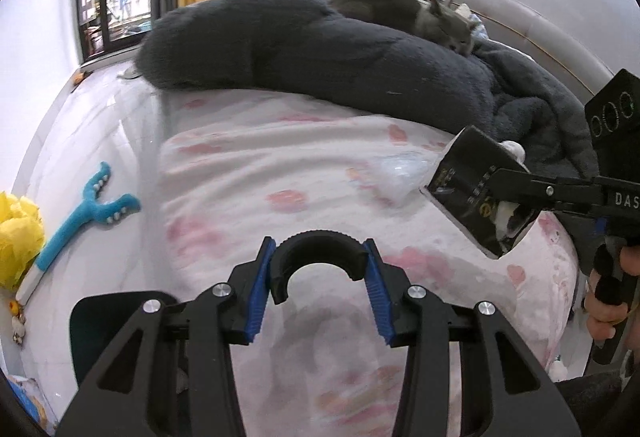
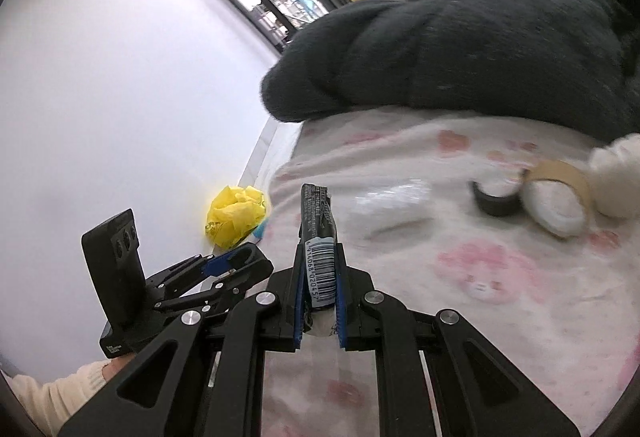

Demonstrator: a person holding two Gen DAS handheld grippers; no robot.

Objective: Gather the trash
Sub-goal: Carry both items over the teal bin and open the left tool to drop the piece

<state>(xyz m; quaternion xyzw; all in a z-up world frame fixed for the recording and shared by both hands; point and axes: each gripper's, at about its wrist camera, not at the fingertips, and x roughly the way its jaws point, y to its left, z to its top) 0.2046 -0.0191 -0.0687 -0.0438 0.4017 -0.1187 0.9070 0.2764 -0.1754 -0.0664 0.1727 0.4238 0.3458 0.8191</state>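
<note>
Above the pink bedsheet (image 1: pixel 280 157), left hand-held gripper (image 1: pixel 319 269) clamped on black ring (image 1: pixel 319 249), right hand-held gripper (image 2: pixel 319 277) clamped on black wrapper (image 2: pixel 318 221)

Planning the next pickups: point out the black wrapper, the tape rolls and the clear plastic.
black wrapper (image 2: pixel 322 269), right wrist view, barcode end.
tape rolls (image 2: pixel 560 177), right wrist view, tan roll's rim.
clear plastic (image 1: pixel 398 173), left wrist view, crumpled middle.

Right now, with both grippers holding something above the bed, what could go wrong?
1. The left gripper grips a curved black ring piece only at its two ends; it may twist out.
2. The right gripper pinches the flat black wrapper at one end; the long free part may catch on the bed.
3. A cat lies on the dark blanket; a fast move could startle it.
</note>
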